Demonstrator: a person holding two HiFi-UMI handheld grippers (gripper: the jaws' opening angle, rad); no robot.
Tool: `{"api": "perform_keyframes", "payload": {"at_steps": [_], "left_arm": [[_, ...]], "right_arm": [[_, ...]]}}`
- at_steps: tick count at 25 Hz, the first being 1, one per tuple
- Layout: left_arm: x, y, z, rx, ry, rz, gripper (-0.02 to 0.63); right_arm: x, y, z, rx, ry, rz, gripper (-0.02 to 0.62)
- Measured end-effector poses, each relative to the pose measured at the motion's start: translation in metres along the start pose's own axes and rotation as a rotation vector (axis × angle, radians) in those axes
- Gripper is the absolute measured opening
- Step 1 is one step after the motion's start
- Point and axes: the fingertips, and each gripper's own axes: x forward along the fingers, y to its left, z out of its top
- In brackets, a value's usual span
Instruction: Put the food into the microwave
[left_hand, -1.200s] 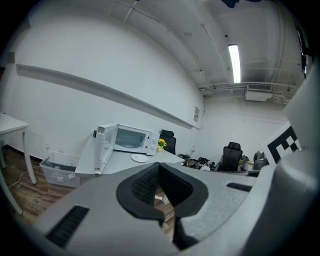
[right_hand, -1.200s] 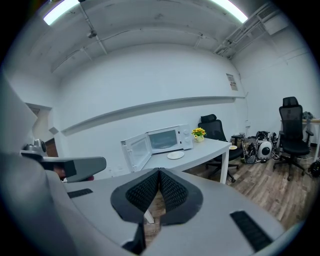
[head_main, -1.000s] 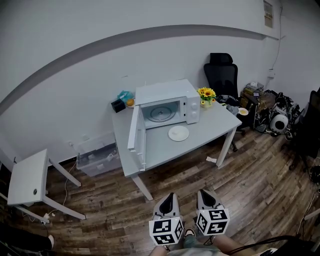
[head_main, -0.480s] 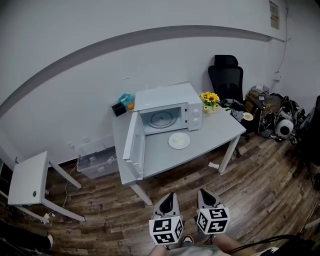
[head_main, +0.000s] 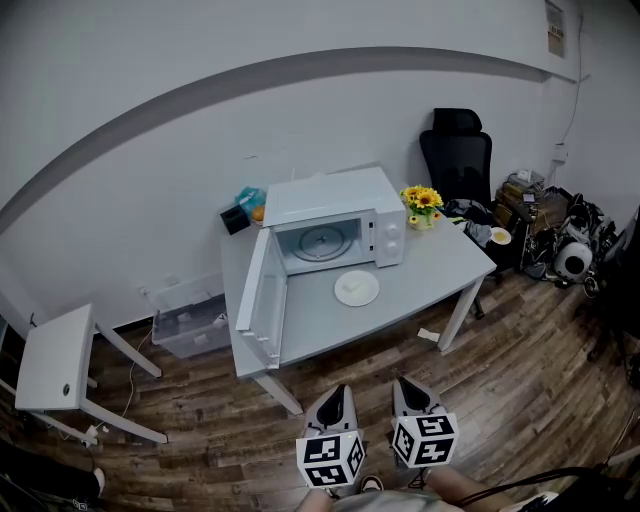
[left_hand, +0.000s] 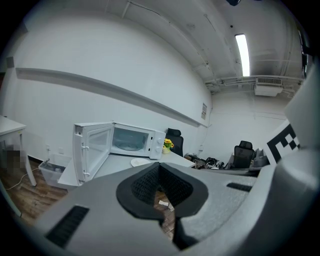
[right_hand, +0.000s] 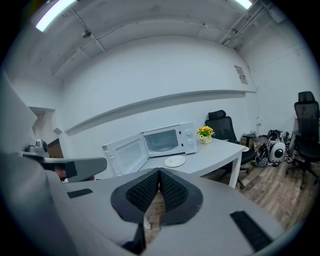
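— Left gripper (head_main: 338, 392) and right gripper (head_main: 408, 384)?
— Side by side, near, above wood floor (head_main: 200, 445); jaws pressed together, holding nothing.
— Plate (head_main: 357, 288)?
— Farther off, on grey table (head_main: 435, 262), just in front of microwave (head_main: 335, 200); door (head_main: 255, 300) swung open to left, flowers (head_main: 421, 199) at microwave's right.

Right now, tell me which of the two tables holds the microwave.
The larger grey table, with the open microwave and plate on it; the small white table at left has neither.
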Motion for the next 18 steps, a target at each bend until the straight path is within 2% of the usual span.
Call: {"api": "perform_keyframes", "payload": {"at_steps": [18], "left_arm": [[0.036,0.011,-0.006,-0.017,0.026,0.012,0.002]], "right_arm": [[0.03,-0.019,-0.004,0.023,0.034,0.008,0.017]]}}
